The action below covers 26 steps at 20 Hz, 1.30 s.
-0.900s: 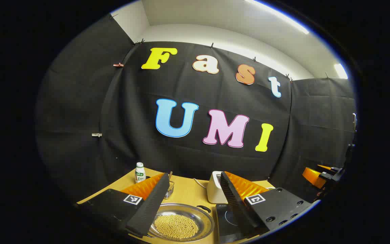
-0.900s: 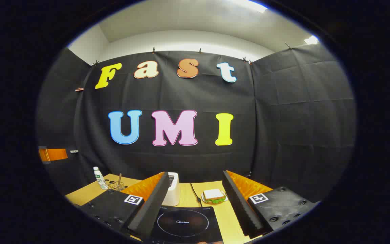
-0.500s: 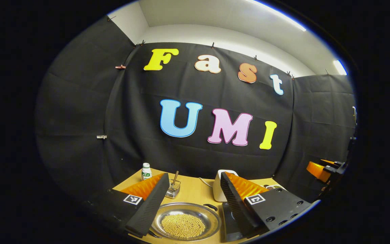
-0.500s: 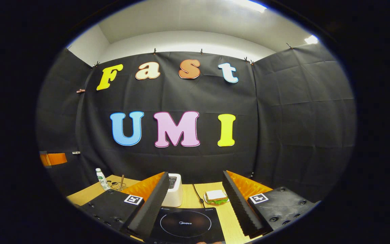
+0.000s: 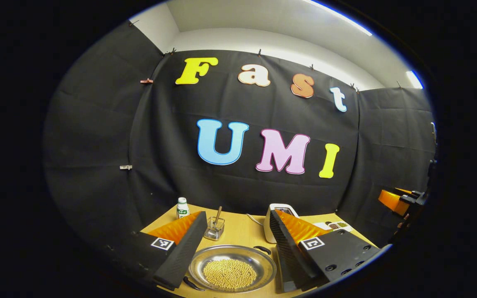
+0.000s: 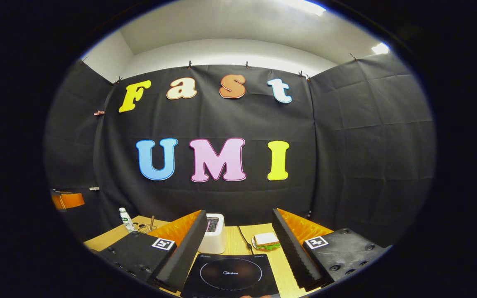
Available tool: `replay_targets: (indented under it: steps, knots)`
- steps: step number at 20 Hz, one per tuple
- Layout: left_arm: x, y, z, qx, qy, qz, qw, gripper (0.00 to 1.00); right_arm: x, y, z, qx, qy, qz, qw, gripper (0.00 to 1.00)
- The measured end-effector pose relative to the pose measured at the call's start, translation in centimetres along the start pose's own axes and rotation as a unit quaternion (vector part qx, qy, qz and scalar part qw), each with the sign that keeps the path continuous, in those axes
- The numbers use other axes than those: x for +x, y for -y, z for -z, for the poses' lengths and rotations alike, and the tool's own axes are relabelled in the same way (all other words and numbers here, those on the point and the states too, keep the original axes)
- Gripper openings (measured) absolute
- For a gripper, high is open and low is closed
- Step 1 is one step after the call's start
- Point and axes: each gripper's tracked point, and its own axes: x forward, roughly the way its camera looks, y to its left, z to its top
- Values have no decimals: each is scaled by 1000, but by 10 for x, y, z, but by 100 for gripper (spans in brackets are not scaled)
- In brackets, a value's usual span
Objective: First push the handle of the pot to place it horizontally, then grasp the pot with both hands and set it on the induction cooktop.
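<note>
**Both grippers high, pot untouched at the bench's near edge**

The pot (image 5: pixel 232 269), a shallow metal pan holding a heap of small yellow beans, sits on the bench (image 5: pixel 238 234) near its front edge, framed between the fingers of the left gripper (image 5: pixel 234 244). Its jaws stand wide and hold nothing. One dark handle (image 5: pixel 262 250) points toward the far right of the pan and another (image 5: pixel 192 283) toward the near left, so they lie on a diagonal and the first step, pushing a handle level, looks not yet done. The right gripper (image 6: pixel 238 244) hangs over the cooktop (image 6: pixel 231 275), jaws also wide and empty.

What could go wrong: the pan is shallow and loaded, so a sharp shove on a handle may slide it rather than turn it, or scatter beans. A lift with uneven hands would tip the load out. The near handle lies close to the bench's front edge, as far as this low angle shows, so a push toward the person risks the pan going over.

Room for moving: behind the pan stand a wire basket (image 5: pixel 214 229) with a utensil and a small bottle (image 5: pixel 182 208) toward the far left corner. A white toaster (image 6: pixel 213 234) stands just behind the cooktop, with its cord and a sandwich (image 6: pixel 266 241) to the right. The cooktop surface is bare, and the strip of bench between pan and cooktop seems open.
</note>
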Motion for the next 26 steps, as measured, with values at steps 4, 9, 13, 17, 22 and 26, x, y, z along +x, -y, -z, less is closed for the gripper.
replay_targets:
  steps: [4, 9, 13, 17, 22, 26]
  knots:
    - [1, -12, 8, 1, -15, -1, 1000, 95, -3, -6, 2, -1, -4, 1, 1000, 98]
    - [4, -29, 15, 11, -30, -2, 999, 89, -11, -19, 5, -8, -4, 2, 1000, 98]
    - [3, -42, 20, 23, -38, 13, 999, 56, -18, -31, 8, -11, -5, 1, 1000, 98]
    - [-5, -52, 55, 1, -82, 41, 996, 41, -27, -43, 11, -22, -3, -2, 1000, 98]
    - [-18, -76, 132, -33, -180, 43, 982, 5, -37, -57, 18, -16, -5, -7, 1000, 98]
    - [-32, -77, 178, -38, -237, 72, 968, 5, -46, -59, 34, -23, -21, -5, 999, 98]
